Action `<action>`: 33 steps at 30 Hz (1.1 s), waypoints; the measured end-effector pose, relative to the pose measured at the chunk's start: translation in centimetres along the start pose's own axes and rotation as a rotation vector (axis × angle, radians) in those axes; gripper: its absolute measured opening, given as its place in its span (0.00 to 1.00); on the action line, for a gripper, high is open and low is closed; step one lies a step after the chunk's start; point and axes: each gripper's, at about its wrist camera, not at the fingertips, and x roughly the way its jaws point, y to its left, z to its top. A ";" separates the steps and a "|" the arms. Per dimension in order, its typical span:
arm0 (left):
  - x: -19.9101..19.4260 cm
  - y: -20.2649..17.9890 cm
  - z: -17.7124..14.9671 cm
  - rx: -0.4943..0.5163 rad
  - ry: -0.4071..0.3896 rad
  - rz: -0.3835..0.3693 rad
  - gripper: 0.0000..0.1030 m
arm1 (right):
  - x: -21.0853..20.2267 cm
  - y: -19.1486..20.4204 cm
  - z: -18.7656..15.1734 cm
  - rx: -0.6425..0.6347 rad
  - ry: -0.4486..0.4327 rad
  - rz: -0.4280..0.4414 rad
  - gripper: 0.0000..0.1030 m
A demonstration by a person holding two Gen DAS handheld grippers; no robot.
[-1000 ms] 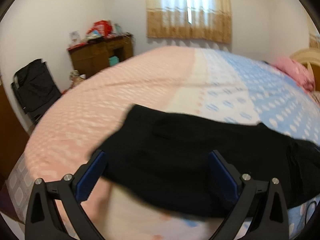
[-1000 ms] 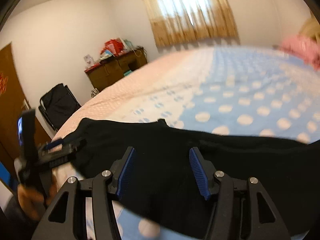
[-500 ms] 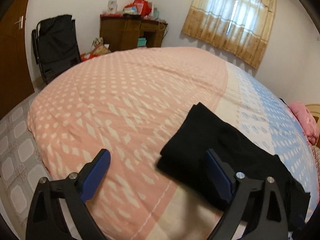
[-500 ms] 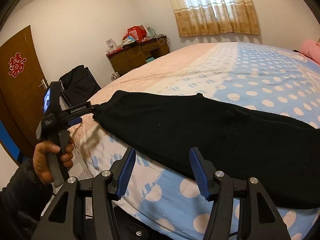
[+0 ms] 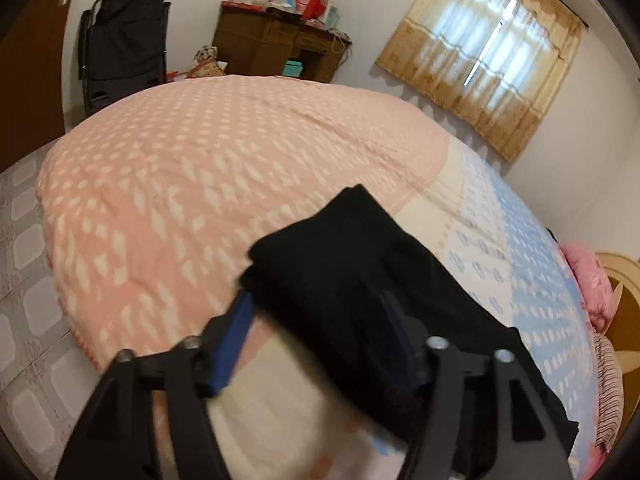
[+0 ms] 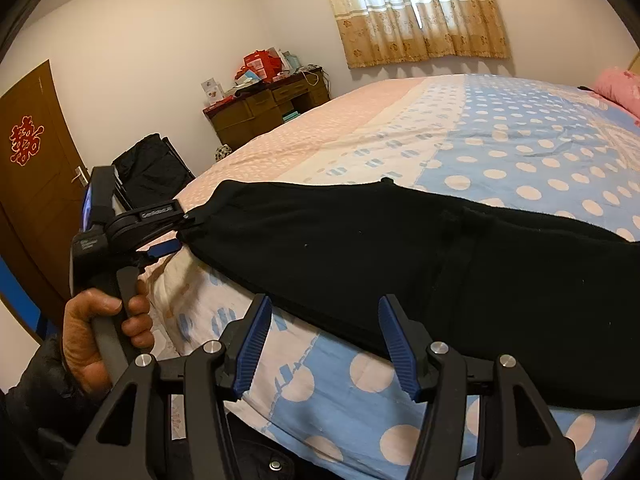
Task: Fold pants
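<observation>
Black pants lie stretched out along the near side of the bed, folded lengthwise. My left gripper is at the left end of the pants, and its jaws are closing with that end between them. Seen from the right wrist, the left gripper has one finger above and one below the cloth edge, with a gap still showing. My right gripper is open just in front of the pants' near edge, and nothing is pressed between its blue pads.
The bed's near edge drops off just below both grippers. A wooden desk with clutter and a black folding chair stand by the far wall. A brown door is at left, a pink pillow at right. A hand holds the left gripper.
The pants came down and now lie flat on the bed. The left gripper rolled, shifted to the pants' end and narrowed its jaws. The right gripper's opening stayed the same.
</observation>
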 end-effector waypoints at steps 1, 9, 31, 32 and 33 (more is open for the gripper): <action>0.3 -0.1 0.1 -0.011 0.000 -0.009 0.79 | 0.0 -0.1 0.0 0.006 -0.001 0.000 0.57; 1.2 -1.6 0.2 -0.012 -0.025 0.074 0.35 | -0.7 -0.7 0.0 0.031 -0.024 0.000 0.57; -6.0 -12.1 -2.6 0.418 -0.224 -0.185 0.21 | -5.8 -10.4 0.4 0.332 -0.163 -0.174 0.57; -6.5 -13.5 -3.5 0.464 -0.232 -0.218 0.21 | -6.3 -11.0 0.4 0.344 -0.171 -0.184 0.57; -6.9 -14.0 -4.0 0.486 -0.235 -0.235 0.21 | -6.7 -11.5 0.3 0.353 -0.178 -0.194 0.57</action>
